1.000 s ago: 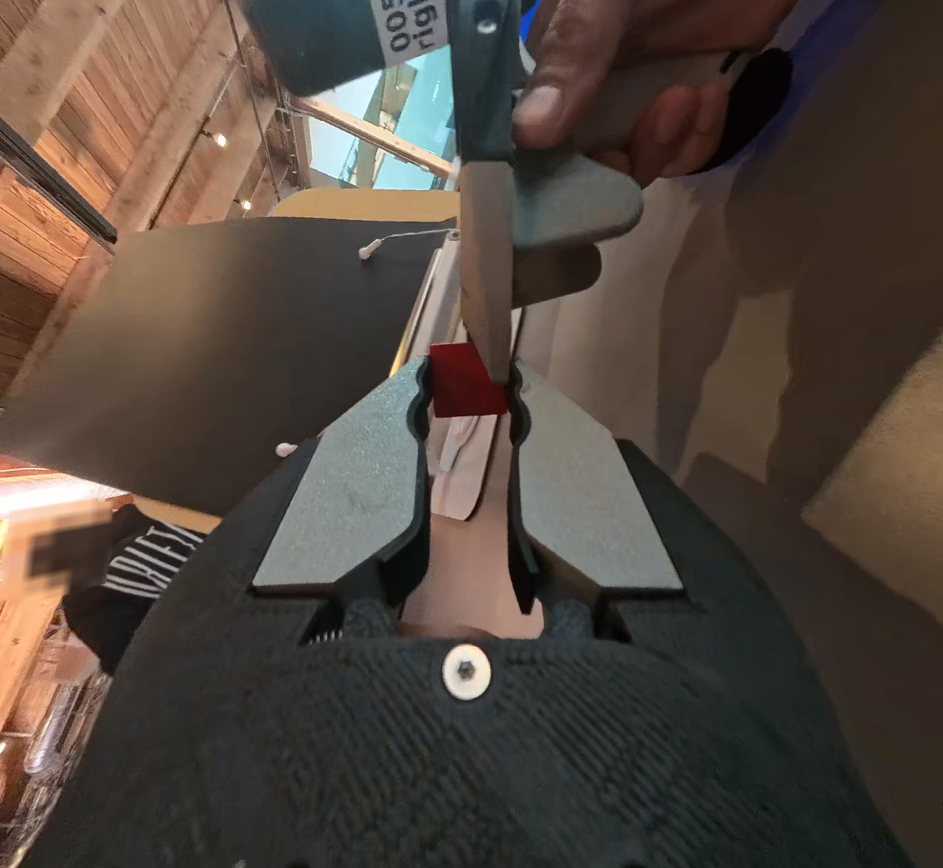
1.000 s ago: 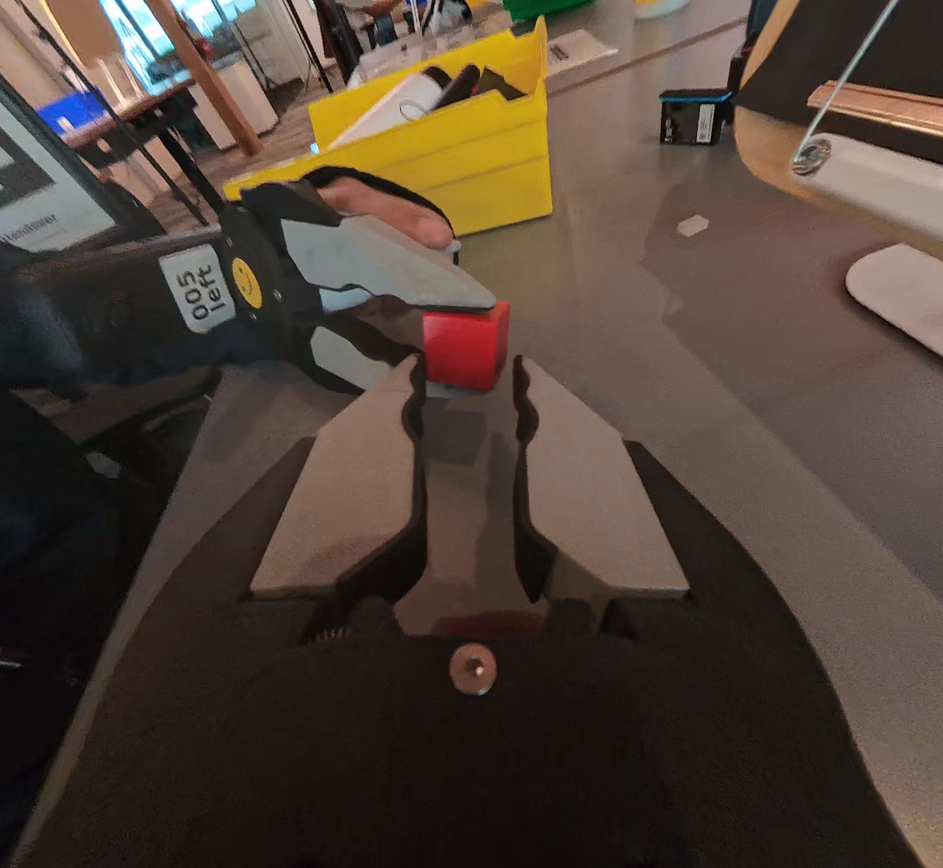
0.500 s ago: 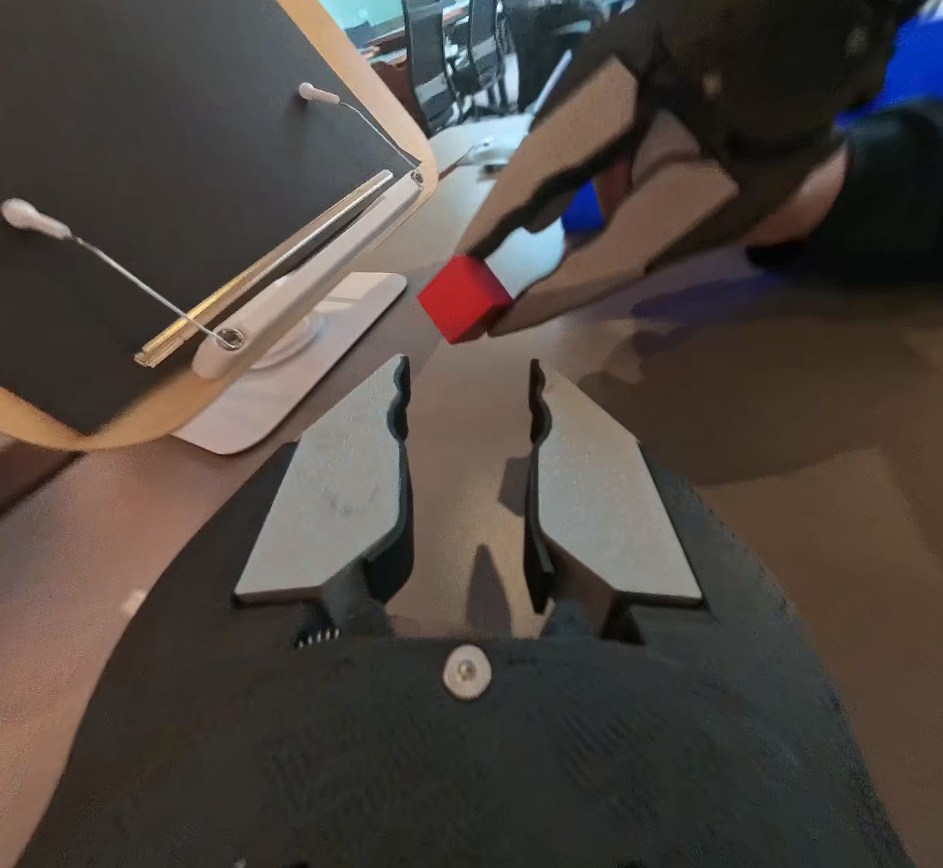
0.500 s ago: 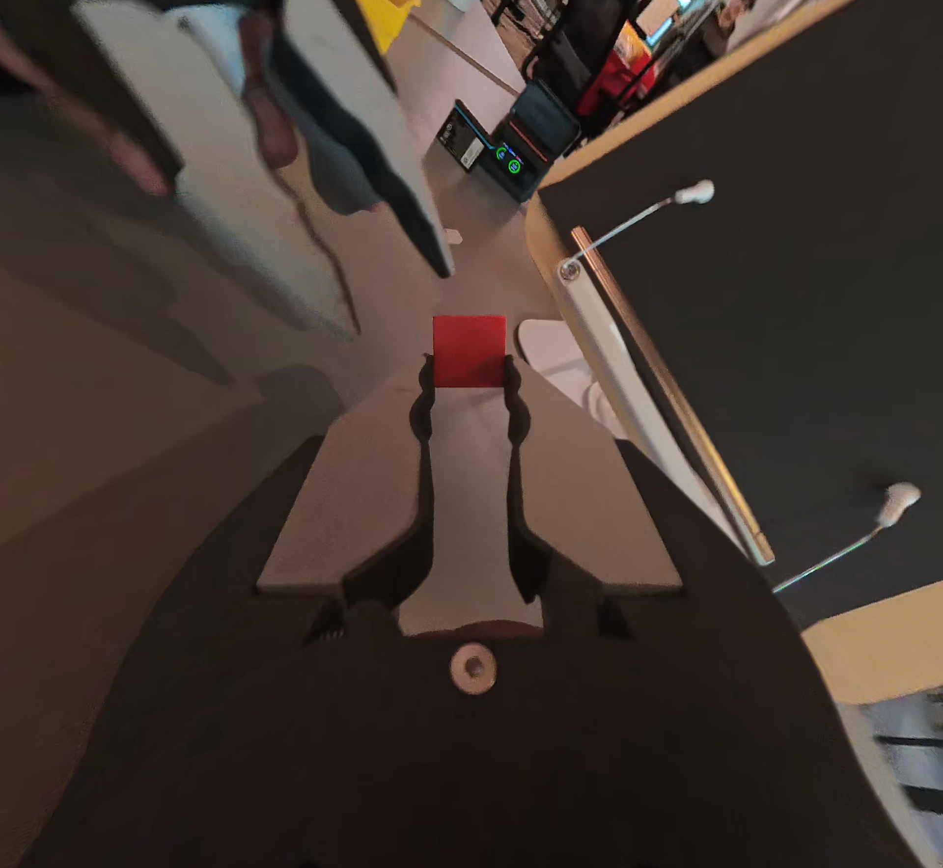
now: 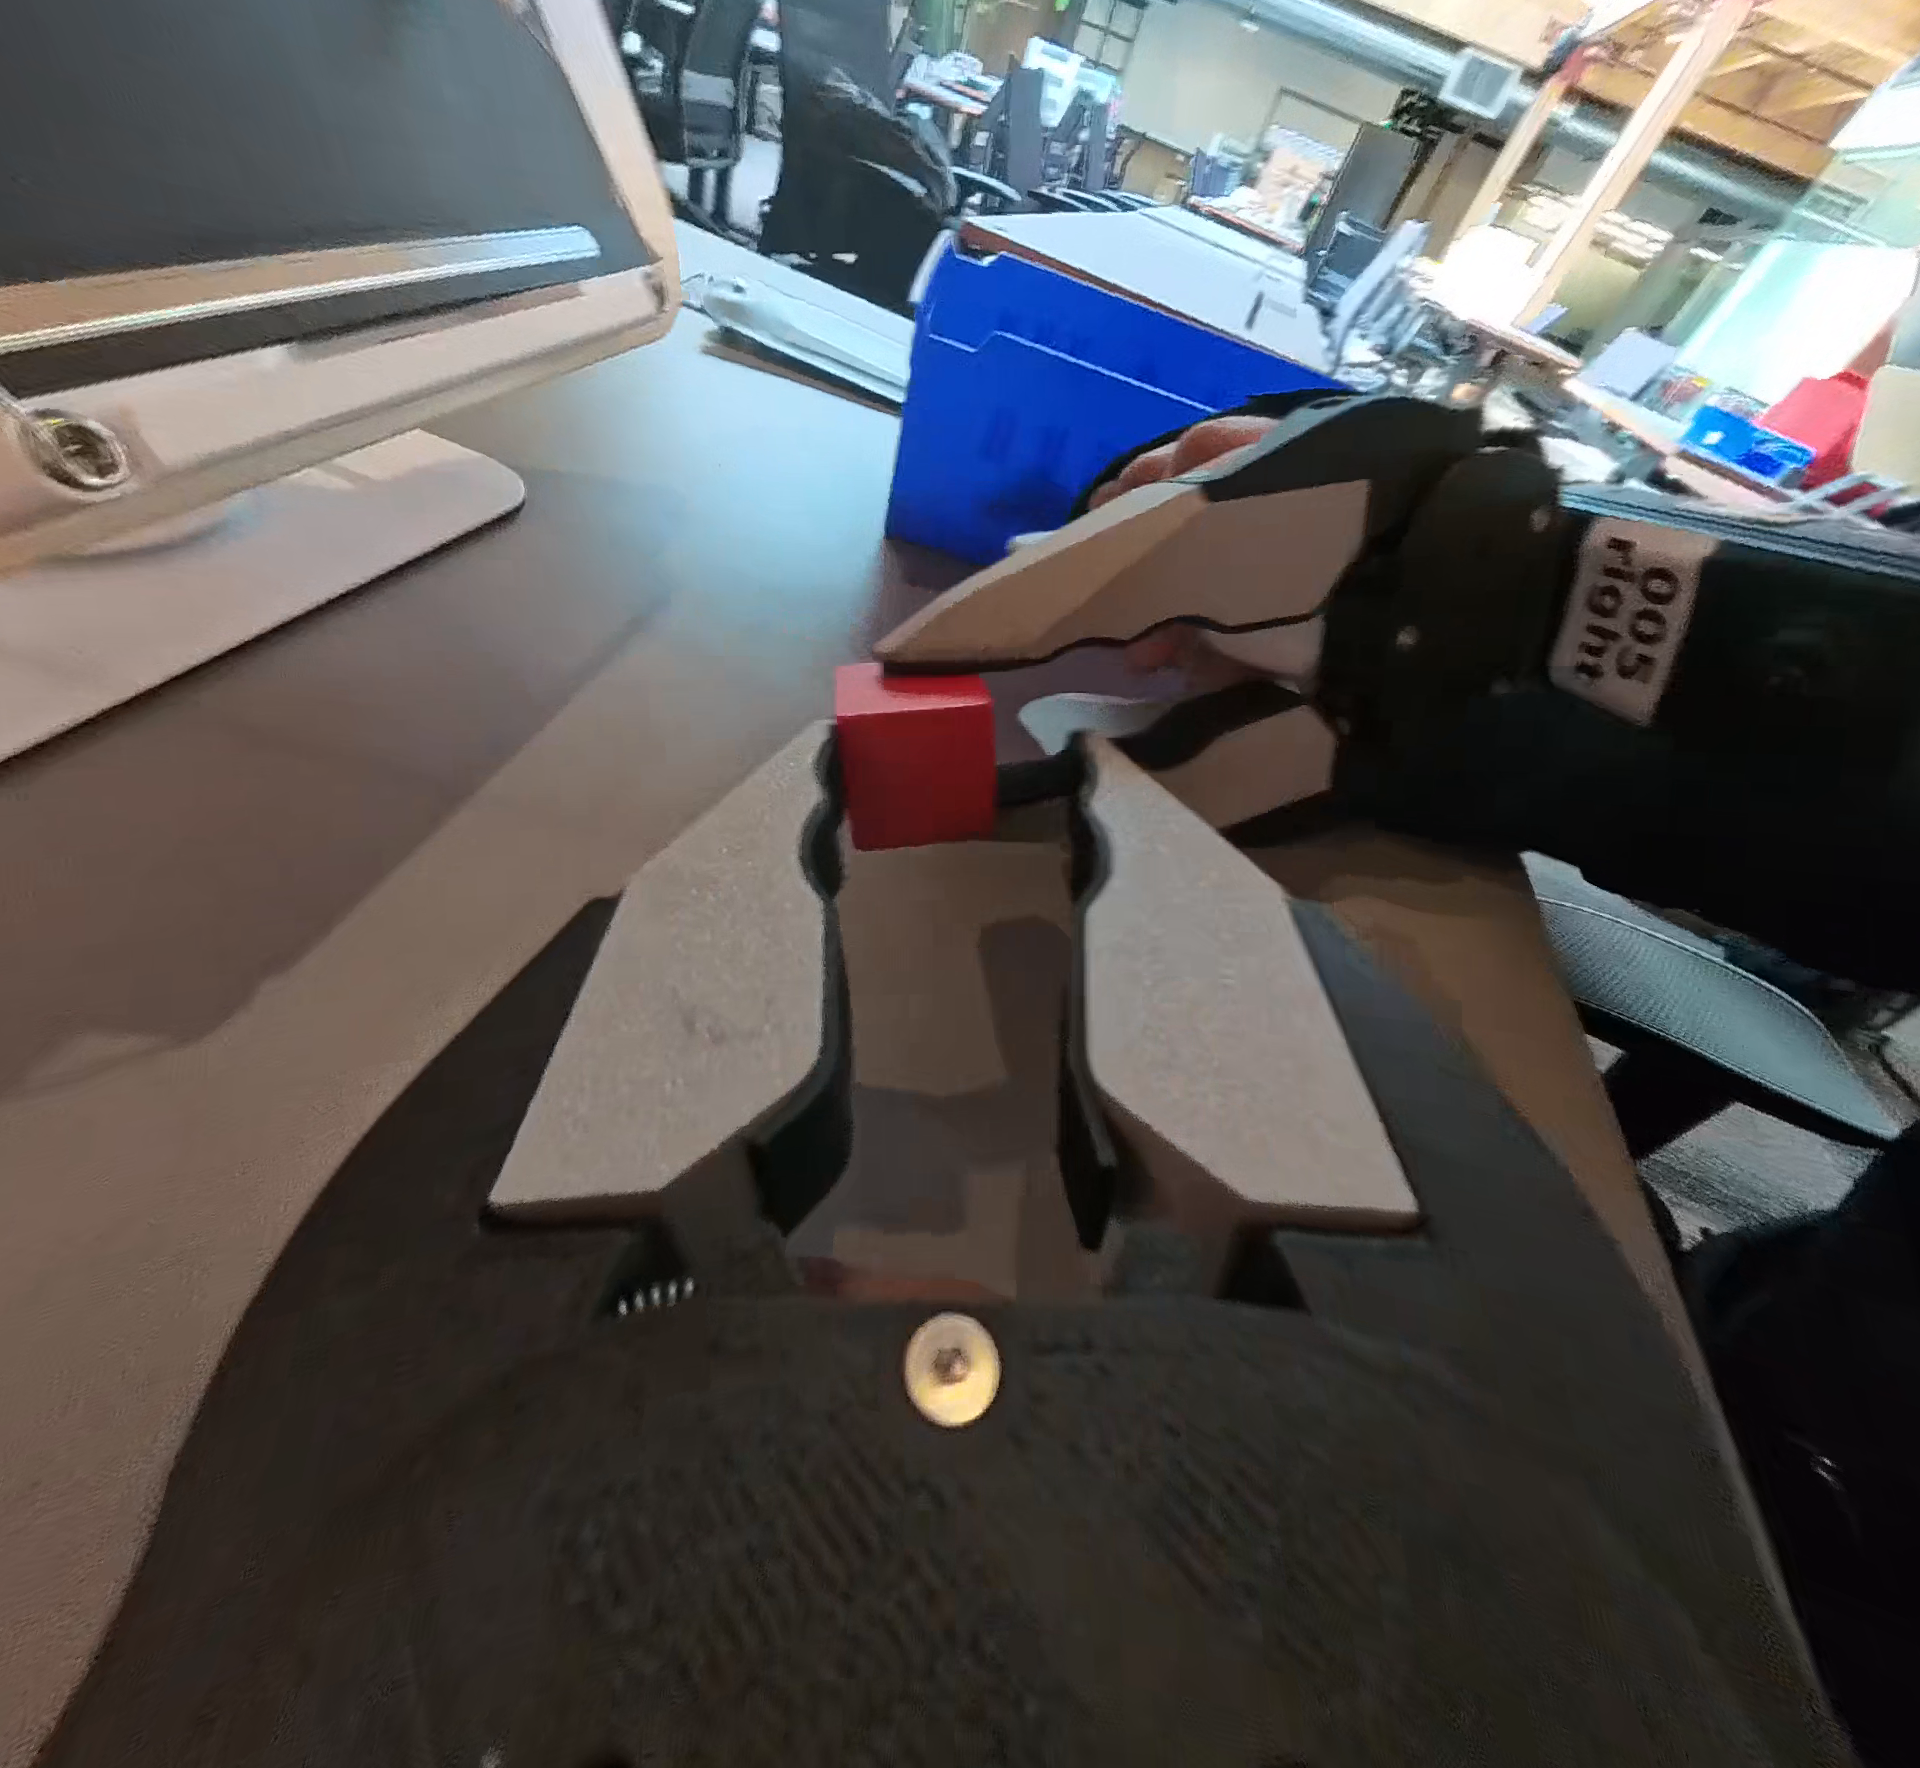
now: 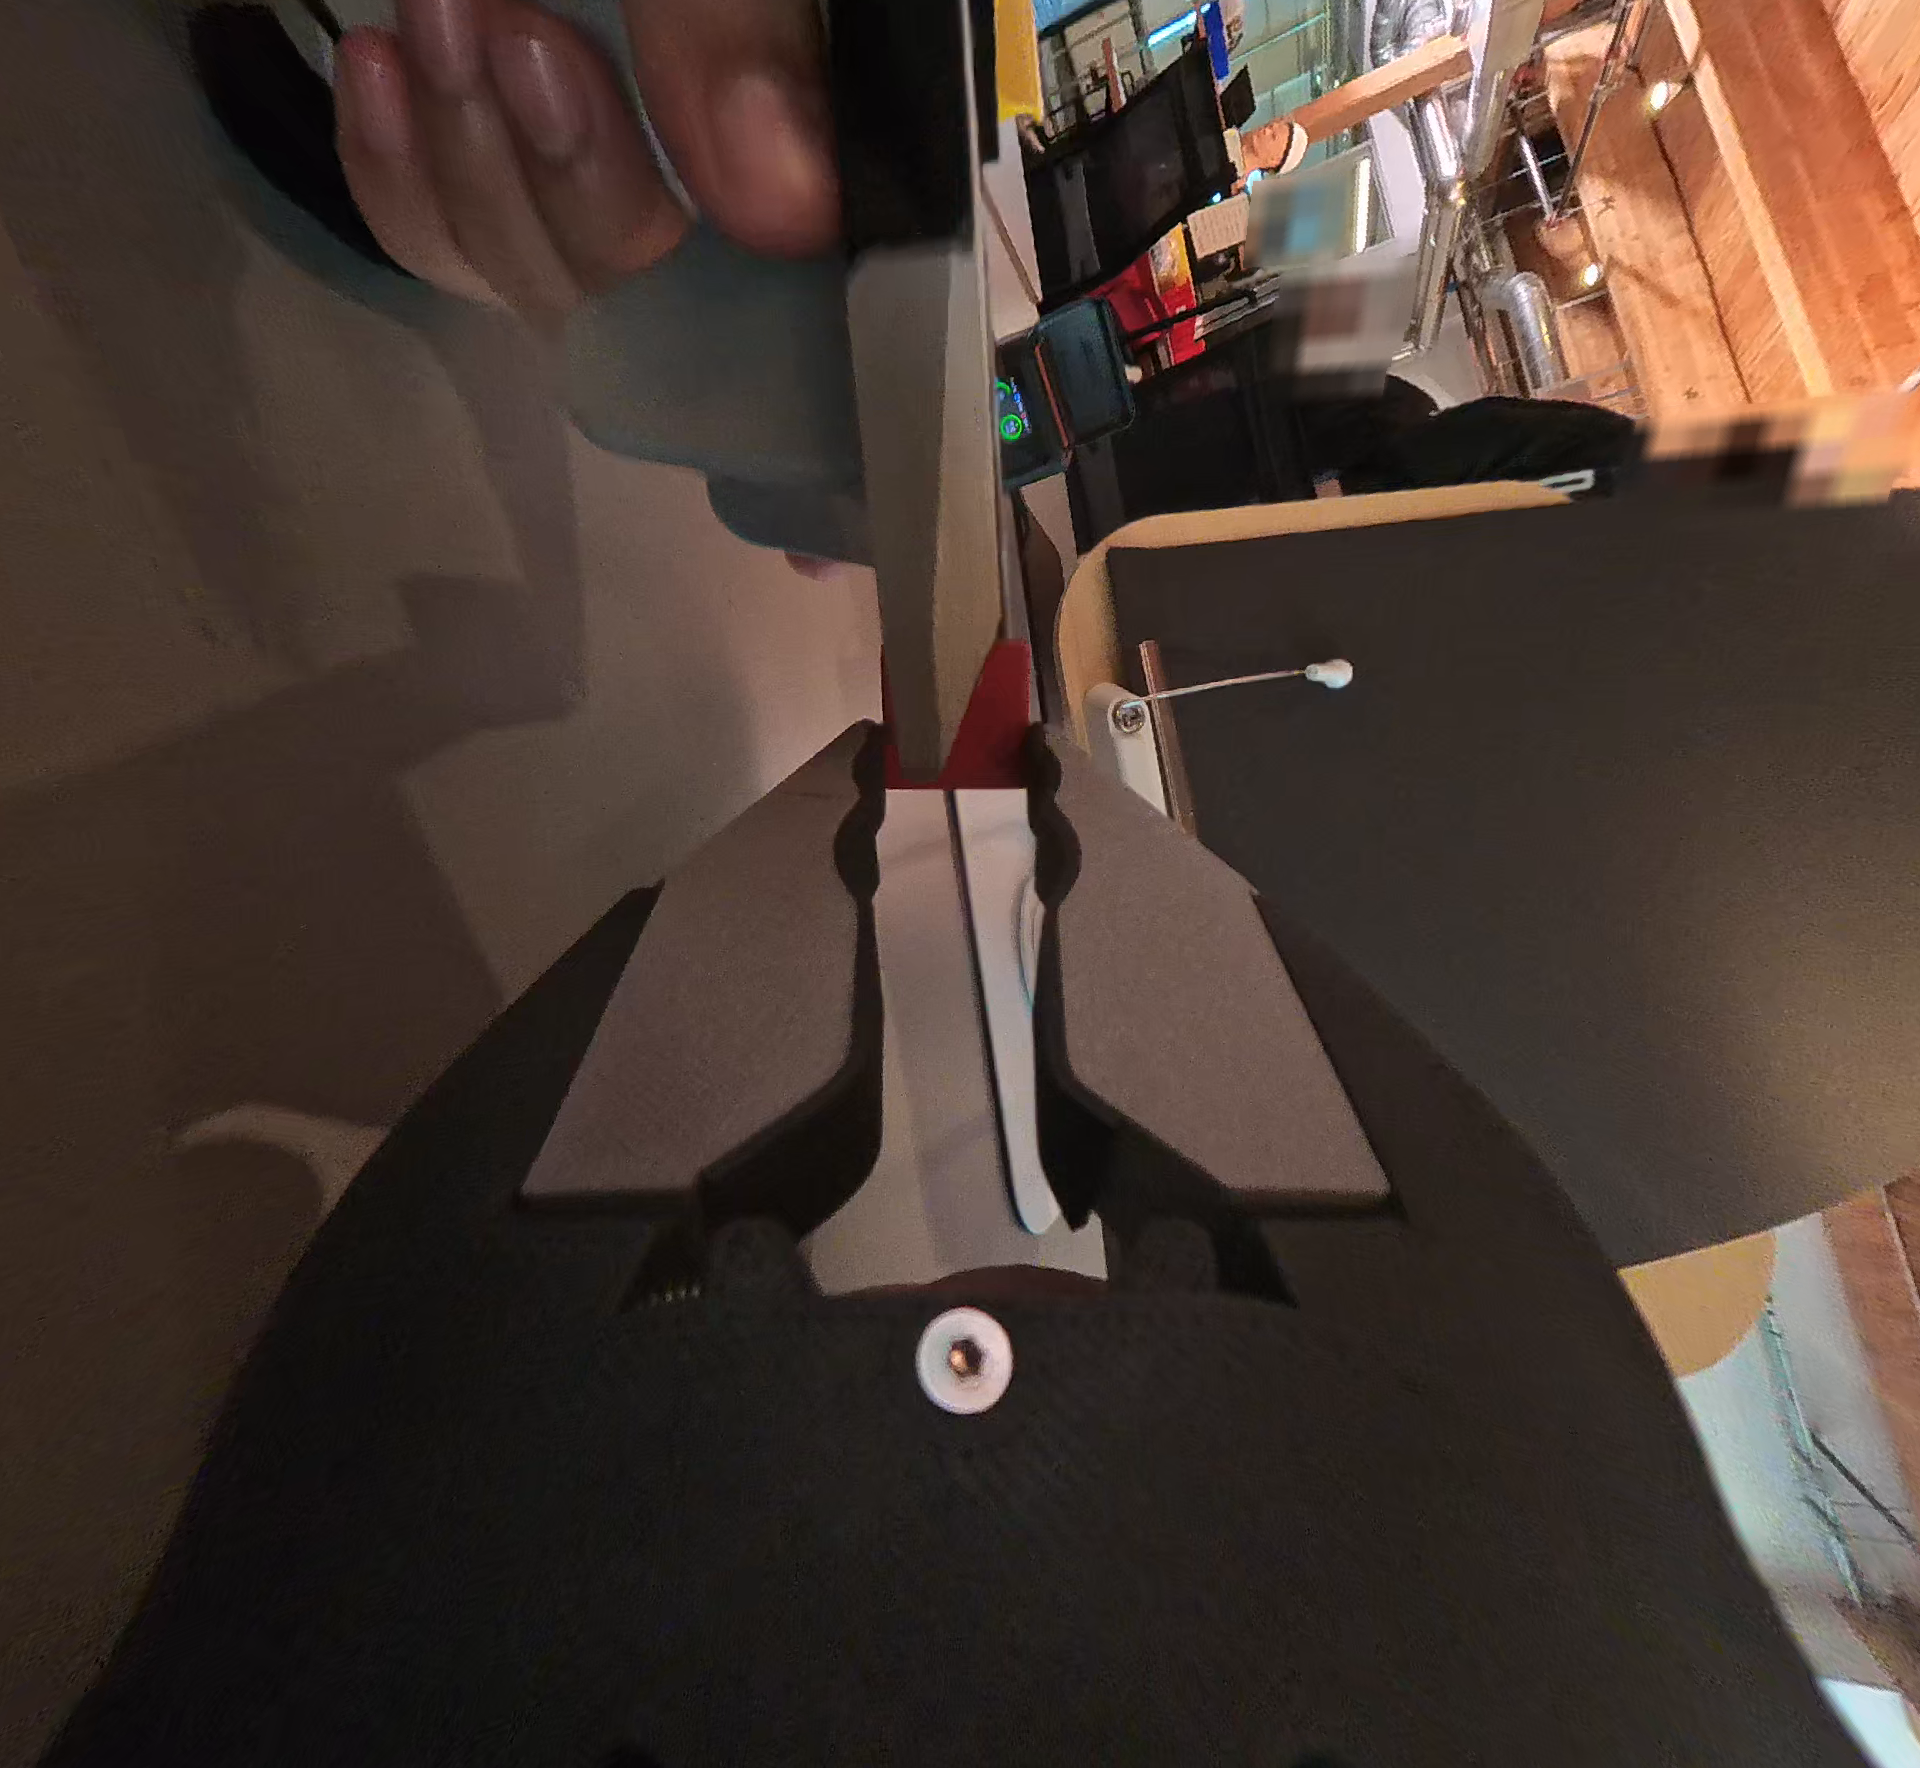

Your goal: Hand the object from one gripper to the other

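A small red cube point(image 5: 914, 773) is held above the grey table point(image 5: 364, 835). My right gripper point(image 6: 951, 752) is shut on the cube point(image 6: 1003, 721), one finger on each side. In the left wrist view it comes in from the right, its upper finger point(image 5: 1122, 575) on top of the cube. My left gripper point(image 5: 956, 762) is open around the cube: the left fingertip touches it and a gap shows at the right fingertip. In the right wrist view a left gripper finger point(image 6: 925, 523) reaches down in front of the cube, with the hand point(image 6: 540, 108) that holds it above.
A black board on a white stand point(image 5: 260, 56) rises at the left, its base point(image 5: 312, 555) on the table; it also shows in the right wrist view point(image 6: 1507, 835). A blue bin point(image 5: 997, 430) stands behind the grippers. An office chair point(image 5: 1714, 1022) is at the right. My left and right fingertips are right by each other.
One second ago my left gripper held the cube and the right closed on it. Then the left let go and drew away. Now the left is back, open around the cube.
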